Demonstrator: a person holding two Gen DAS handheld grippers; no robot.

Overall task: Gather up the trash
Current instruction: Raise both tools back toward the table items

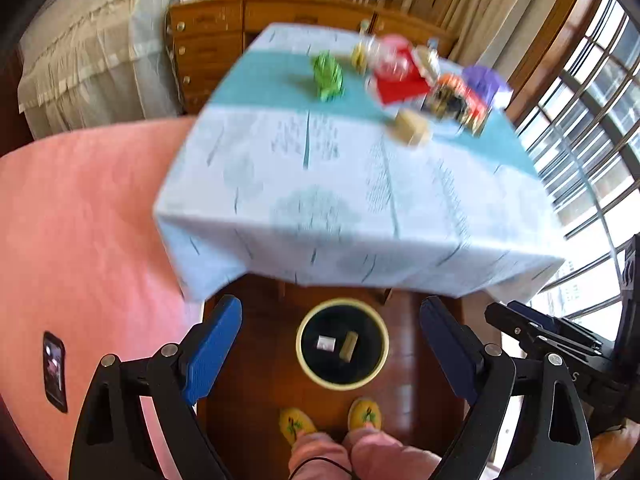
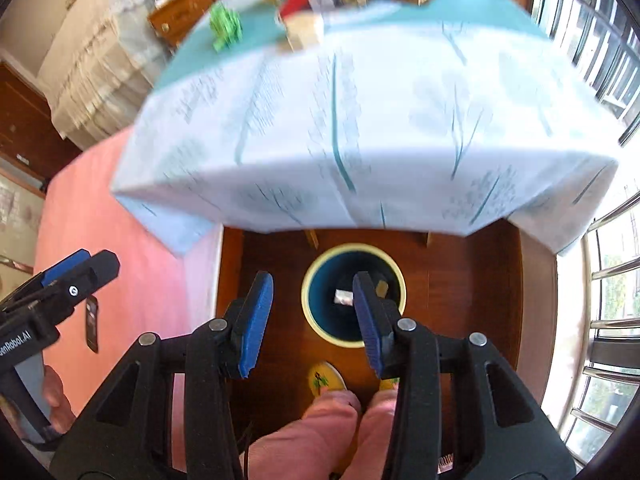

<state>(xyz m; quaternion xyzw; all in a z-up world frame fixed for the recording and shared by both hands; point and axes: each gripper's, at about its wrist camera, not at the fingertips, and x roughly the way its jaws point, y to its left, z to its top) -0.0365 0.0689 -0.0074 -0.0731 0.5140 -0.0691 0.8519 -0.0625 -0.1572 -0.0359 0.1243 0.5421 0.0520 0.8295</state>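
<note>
A dark bin with a pale yellow rim [image 1: 304, 364] [image 2: 310, 312] stands on the wooden floor below the table's front edge. Inside lie a white scrap [image 1: 326, 343] [image 2: 343, 297] and a tan piece [image 1: 349, 346] [image 2: 382, 288]. My left gripper [image 1: 330, 302] hangs open and empty high above the bin. My right gripper [image 2: 314, 276] is also open, with nothing between its blue pads. On the table's far side, blurred, sit a green crumpled piece [image 1: 328, 76] [image 2: 226, 26], a tan lump [image 1: 412, 126] [image 2: 306, 30], a red box [image 1: 400, 84] and a colourful packet [image 1: 456, 102].
The table's pale blue cloth [image 1: 320, 208] overhangs the floor. A pink bed [image 1: 80, 220] with a phone [image 1: 54, 370] on it lies to the left. A wooden dresser [image 1: 208, 28] is behind, a barred window [image 1: 592, 140] to the right. The person's yellow slippers [image 1: 364, 414] stand beside the bin.
</note>
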